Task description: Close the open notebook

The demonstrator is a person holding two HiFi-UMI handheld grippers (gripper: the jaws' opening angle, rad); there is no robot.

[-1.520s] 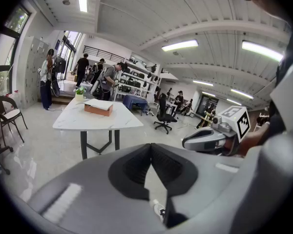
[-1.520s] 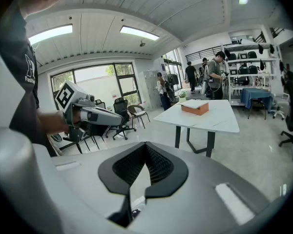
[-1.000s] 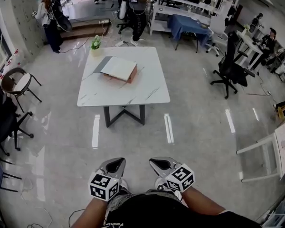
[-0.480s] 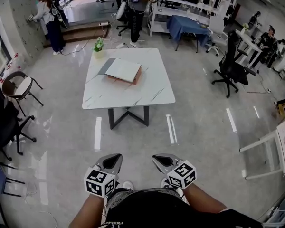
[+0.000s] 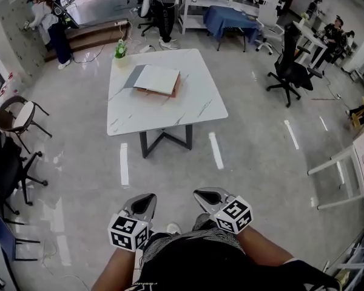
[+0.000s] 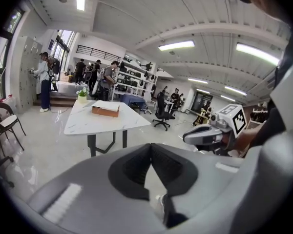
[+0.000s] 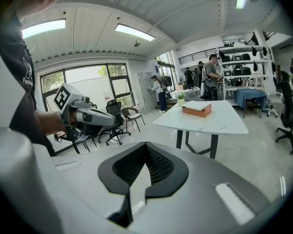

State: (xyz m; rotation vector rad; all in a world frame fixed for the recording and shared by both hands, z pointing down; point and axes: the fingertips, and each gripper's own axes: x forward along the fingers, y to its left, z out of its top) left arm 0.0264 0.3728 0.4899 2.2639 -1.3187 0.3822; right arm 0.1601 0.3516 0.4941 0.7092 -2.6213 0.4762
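The open notebook lies on the far half of a white marble-top table, a grey cover flap to its left, a white page up, a brown edge below. It shows small in the left gripper view and the right gripper view. Both grippers hang low by my body, well short of the table. My left gripper is shut with nothing in it. My right gripper is shut and empty too.
A small potted plant stands at the table's far left corner. A black office chair is to the right, a brown chair to the left. People, shelves and a blue-draped table stand behind. White stripes mark the floor.
The head view has shifted: the table now sits a little higher and looks slightly larger. Both grippers stay shut near my body, and the notebook is unmoved.
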